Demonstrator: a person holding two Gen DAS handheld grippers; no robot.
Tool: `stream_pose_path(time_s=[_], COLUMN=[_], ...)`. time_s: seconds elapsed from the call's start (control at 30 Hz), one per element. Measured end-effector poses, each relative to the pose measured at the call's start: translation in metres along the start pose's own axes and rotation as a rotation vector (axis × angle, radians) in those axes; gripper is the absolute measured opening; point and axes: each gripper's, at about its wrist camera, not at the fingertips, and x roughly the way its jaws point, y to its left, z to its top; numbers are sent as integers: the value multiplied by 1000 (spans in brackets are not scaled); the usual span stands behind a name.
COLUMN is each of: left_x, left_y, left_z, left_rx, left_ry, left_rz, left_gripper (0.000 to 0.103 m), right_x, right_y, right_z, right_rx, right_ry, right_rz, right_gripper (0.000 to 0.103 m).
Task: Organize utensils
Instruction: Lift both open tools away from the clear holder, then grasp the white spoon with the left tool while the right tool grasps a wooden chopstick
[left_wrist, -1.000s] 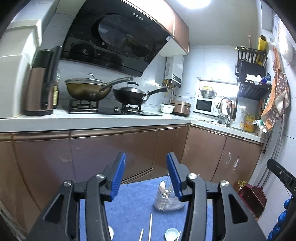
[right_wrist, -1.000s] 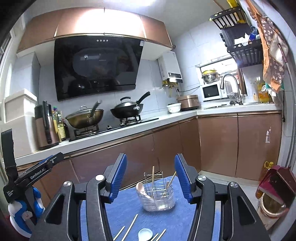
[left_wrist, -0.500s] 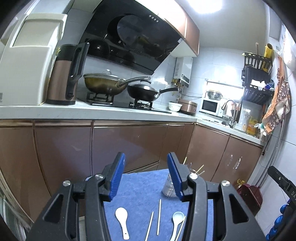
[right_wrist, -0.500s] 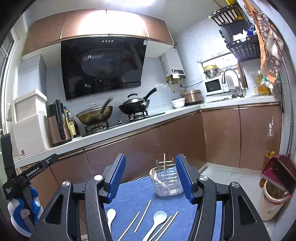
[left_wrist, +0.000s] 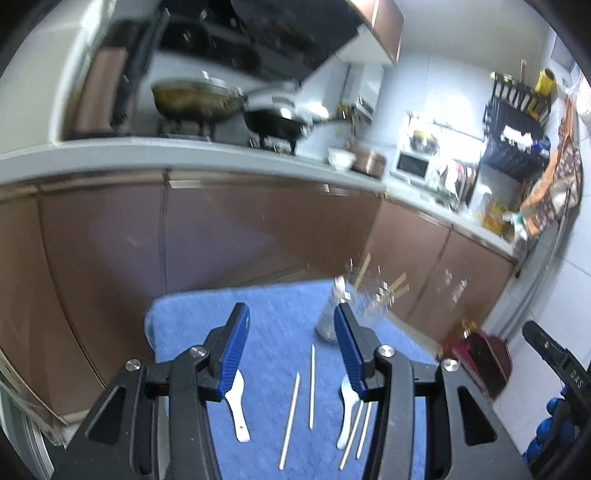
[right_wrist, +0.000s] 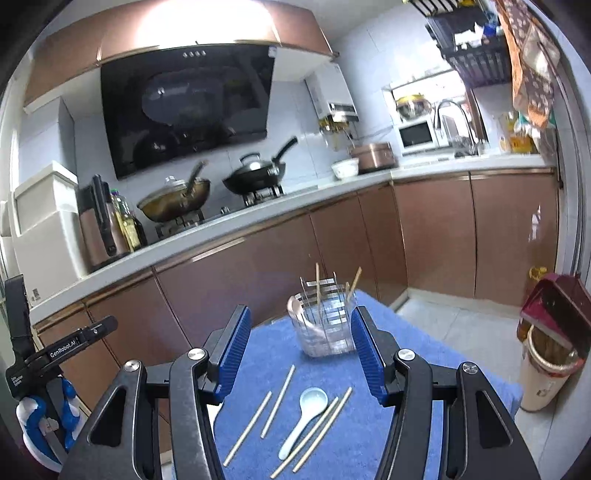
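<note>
Both hand-held grippers are empty right now: the left hand-held gripper (left_wrist: 291, 345) has its blue pads spread apart with nothing between them, and the right hand-held gripper (right_wrist: 301, 350) is just the same, jaws parted and bare. They hang over the blue cloth (right_wrist: 406, 369) on the small counter, aimed down at the spread of utensils.

So where does the job stand? Partly done, by the look of it. The clear holder (right_wrist: 325, 328) at the far end of the cloth already has a few chopsticks standing in it, plus what seems to be a spoon handle at its left rim.

Plenty left, though. Lying loose on the cloth: a white spoon (right_wrist: 304, 417) with a pair of chopsticks (right_wrist: 321, 430) just beside it, touching or nearly so, and another two chopsticks (right_wrist: 264, 419) to the left. The left view picks up a second white spoon (left_wrist: 236, 408), half hidden behind the left pad.

My read: nothing is gripped yet, and two spoons and four chopsticks have yet to go into the holder.
</note>
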Motion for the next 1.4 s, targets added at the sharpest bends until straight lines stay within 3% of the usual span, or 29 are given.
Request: stream_pose_path(time_s=[0.23, 0.5, 0.77, 1.03, 1.4], left_x=[59, 141, 221, 282, 322], left_y=[-5, -22, -43, -63, -76], left_z=[-26, -59, -92, -108, -123], left_rx=[21, 52, 93, 132, 180], left_ry=[173, 454, 671, 768, 829], left_rz=[-50, -272, -363, -379, -405], left_gripper=[46, 45, 45, 45, 31], right_x=[45, 107, 169, 227, 278], right_y=[-25, -49, -67, -77, -85], right_z=[-22, -57, -87, -116, -128], right_rx=[50, 108, 164, 160, 166], right_ry=[159, 360, 528, 695, 796], right_rz=[-30, -31, -11, -33, -63], right_gripper=[54, 42, 32, 24, 21])
